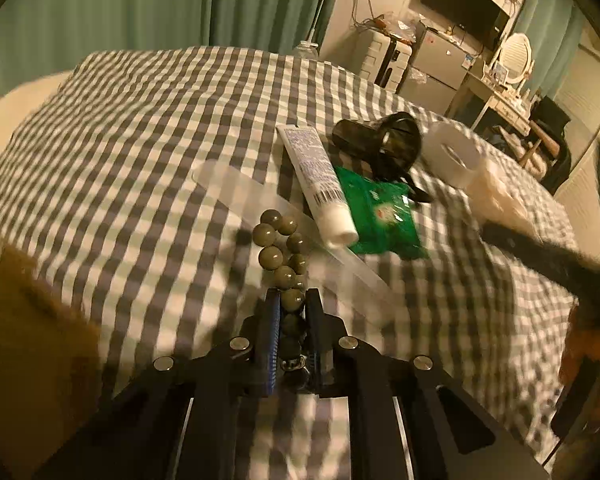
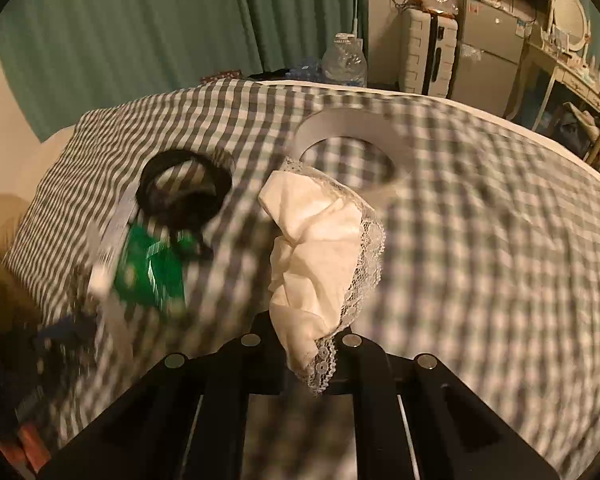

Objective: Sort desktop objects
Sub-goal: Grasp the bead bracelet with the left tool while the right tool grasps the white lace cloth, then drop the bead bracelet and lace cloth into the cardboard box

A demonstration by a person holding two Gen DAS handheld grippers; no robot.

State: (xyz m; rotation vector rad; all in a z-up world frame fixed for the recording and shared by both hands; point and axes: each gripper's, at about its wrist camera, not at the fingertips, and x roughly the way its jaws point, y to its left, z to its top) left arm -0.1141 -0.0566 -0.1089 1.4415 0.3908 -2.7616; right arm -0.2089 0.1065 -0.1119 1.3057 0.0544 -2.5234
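The left tongs are squeezed almost shut on a string of round beads. The beads are smooth, shiny and dull green, and they hang up in the air over the checked bed.

The right tongs hold a white cloth pinched tight between them. The cloth is soft and crumpled, with a lace edge down one side, and it is lifted above the bed.

Lying on the bed are a white tube with small print and a barcode, a shiny green packet partly under the tube, a black cup on its side, and a white roll of tape near the cup. A clear flat strip lies just beside the tube.
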